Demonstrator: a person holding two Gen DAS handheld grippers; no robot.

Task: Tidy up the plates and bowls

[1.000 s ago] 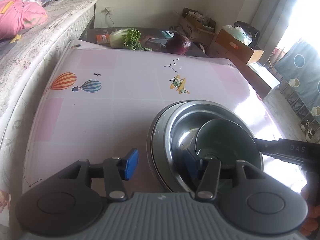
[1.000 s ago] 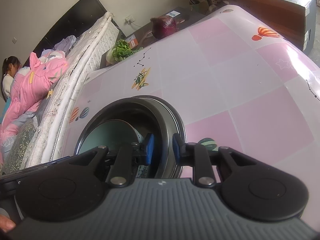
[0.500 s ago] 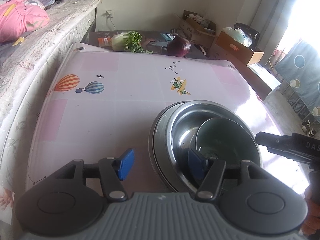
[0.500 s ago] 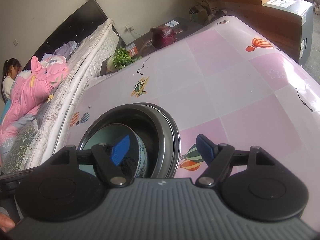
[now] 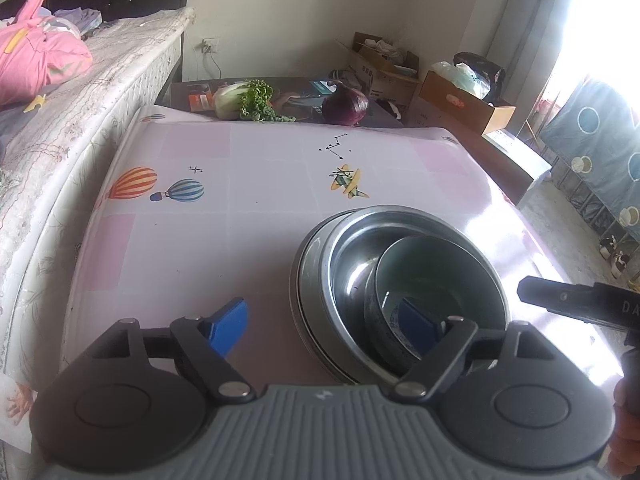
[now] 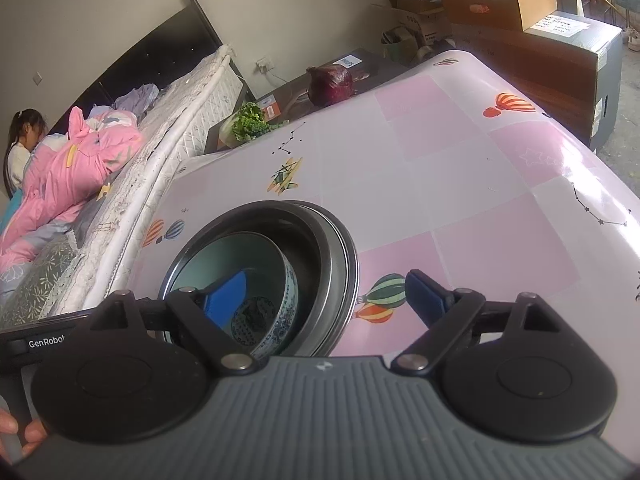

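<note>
Three vessels sat nested on the table [image 5: 248,232] at this point: a flat steel plate [image 5: 305,280] at the bottom, a steel bowl [image 5: 352,264] in it, and a small bowl [image 6: 280,312] inside that, leaning toward one side of the steel one. You had the stack near the table's right front part, well apart from the cabbage [image 5: 240,100] and the red onion [image 5: 345,106] on the dark stand beyond the far edge.

Your left gripper [image 5: 320,322] had just been opening; its jaws stood wide, one pad over bare cloth, the other hanging inside the small bowl, neither seeming to press on anything. Your right gripper [image 6: 324,292] had likewise just been opening; its jaws straddled the stack's rim, one pad above the small bowl, the other over the cloth, gripping nothing.

By my reading, the stacking was done or nearly so: no other plate or bowl showed on the table, so you had little left beyond drawing both tools clear. Whether more dishes lay out of view, I could not tell.

As for materials, the plate and big bowl were thin polished metal, round, with rolled rims and bright glare. The small bowl looked ceramic, pale green within, blue-and-white patterned outside, with steep walls. The cloth was glossy, with pink and white squares and printed balloons [image 5: 134,188].
</note>
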